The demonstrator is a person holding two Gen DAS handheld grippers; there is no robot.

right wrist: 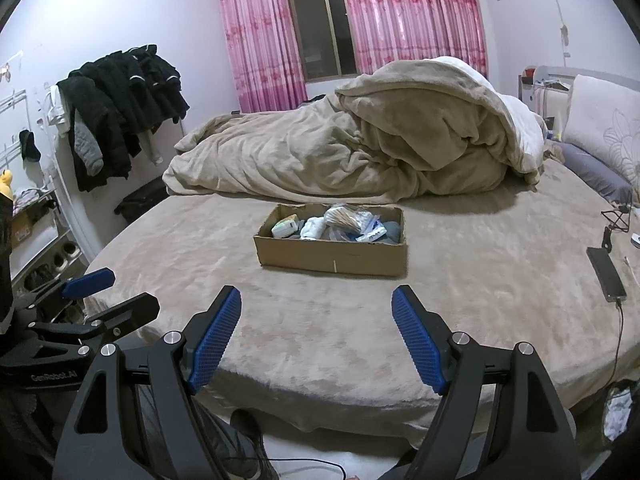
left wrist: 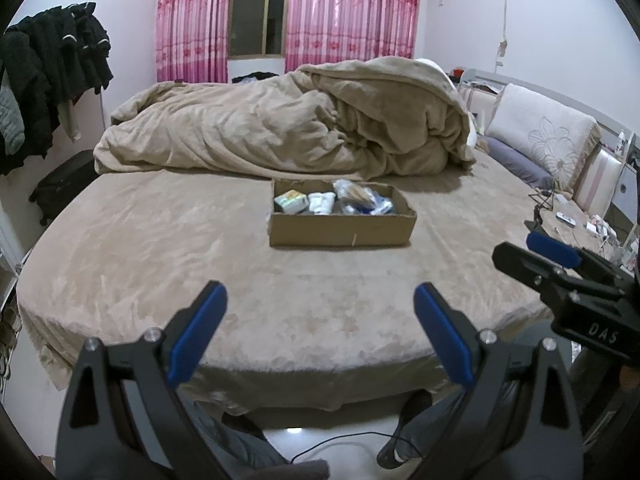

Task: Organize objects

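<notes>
A shallow cardboard box point(left wrist: 342, 232) sits in the middle of the beige bed, also in the right wrist view point(right wrist: 332, 258). It holds several small items: a white-green packet point(left wrist: 290, 202), a white tube point(left wrist: 322, 203) and plastic bags point(right wrist: 348, 218). My left gripper point(left wrist: 320, 328) is open and empty, low over the bed's near edge, well short of the box. My right gripper point(right wrist: 316, 334) is open and empty, also near the front edge. Each gripper shows in the other's view, the right one point(left wrist: 560, 264) and the left one point(right wrist: 92, 300).
A crumpled beige duvet point(left wrist: 288, 128) lies behind the box. Pillows point(left wrist: 548, 136) line the right side. A phone on a cable point(right wrist: 606, 274) and small clutter lie at the bed's right edge. Dark coats point(right wrist: 120, 104) hang on the left wall above a suitcase point(left wrist: 64, 188).
</notes>
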